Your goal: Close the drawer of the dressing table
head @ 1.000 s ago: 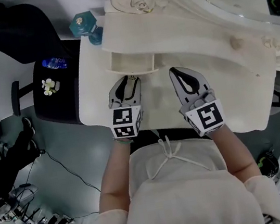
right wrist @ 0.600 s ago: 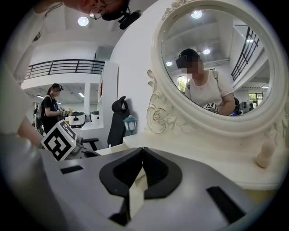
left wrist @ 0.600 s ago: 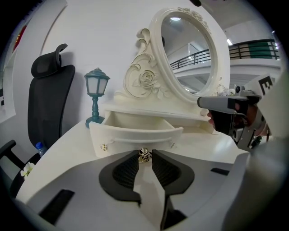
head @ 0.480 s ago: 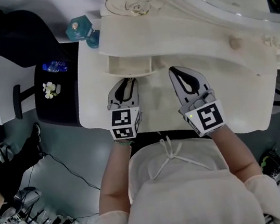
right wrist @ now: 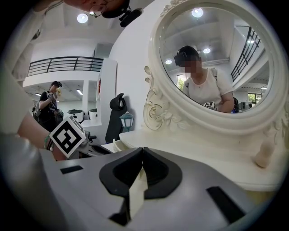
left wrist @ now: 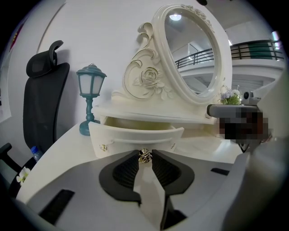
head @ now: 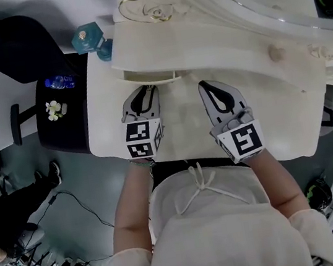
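The white drawer (left wrist: 131,137) of the dressing table (head: 107,113) stands partly pulled out under the upper shelf. From the head view only a thin strip of the drawer (head: 145,78) shows. My left gripper (left wrist: 144,154) is shut on the small gold knob (left wrist: 144,156) at the middle of the drawer front. That left gripper (head: 145,89) reaches the shelf edge in the head view. My right gripper (head: 204,85) hovers over the tabletop to the right, its jaws together and holding nothing. The right gripper (right wrist: 142,150) points toward the mirror base.
A large oval mirror (left wrist: 194,54) with carved scrollwork rises behind the drawer. A teal lantern lamp (left wrist: 90,99) stands at the table's left back corner. A black office chair (head: 7,35) and a dark stool (head: 63,114) with a bottle sit left of the table.
The left gripper has moved forward toward the shelf, its jaws narrowed onto the knob. The drawer has slid in and shows less of its inside. The right gripper has stayed put.
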{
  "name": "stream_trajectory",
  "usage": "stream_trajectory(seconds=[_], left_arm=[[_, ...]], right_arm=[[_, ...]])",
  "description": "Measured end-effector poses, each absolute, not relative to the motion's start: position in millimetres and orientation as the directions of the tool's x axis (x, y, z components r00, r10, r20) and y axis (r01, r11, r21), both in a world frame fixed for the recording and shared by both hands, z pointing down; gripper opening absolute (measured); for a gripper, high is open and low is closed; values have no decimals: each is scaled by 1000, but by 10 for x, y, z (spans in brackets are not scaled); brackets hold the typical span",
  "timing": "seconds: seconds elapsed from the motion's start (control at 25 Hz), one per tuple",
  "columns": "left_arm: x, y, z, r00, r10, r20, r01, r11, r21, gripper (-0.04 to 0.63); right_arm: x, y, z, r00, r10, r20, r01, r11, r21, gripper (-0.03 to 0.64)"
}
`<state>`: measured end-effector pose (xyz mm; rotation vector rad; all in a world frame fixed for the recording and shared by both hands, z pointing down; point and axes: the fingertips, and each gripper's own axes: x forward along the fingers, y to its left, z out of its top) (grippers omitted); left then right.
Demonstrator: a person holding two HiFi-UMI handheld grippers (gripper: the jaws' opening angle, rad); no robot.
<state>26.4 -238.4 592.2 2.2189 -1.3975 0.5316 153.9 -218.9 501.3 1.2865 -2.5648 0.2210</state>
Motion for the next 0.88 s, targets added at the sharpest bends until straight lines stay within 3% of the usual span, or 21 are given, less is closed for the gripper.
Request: stream_trajectory(seconds=[0.88], left_arm=[[331,-2824,5909,407,-738,539,-911,-374,176,106]], right_arm=[[1645,-2310,5012,-535,-797,281,-832,554,-13,6]])
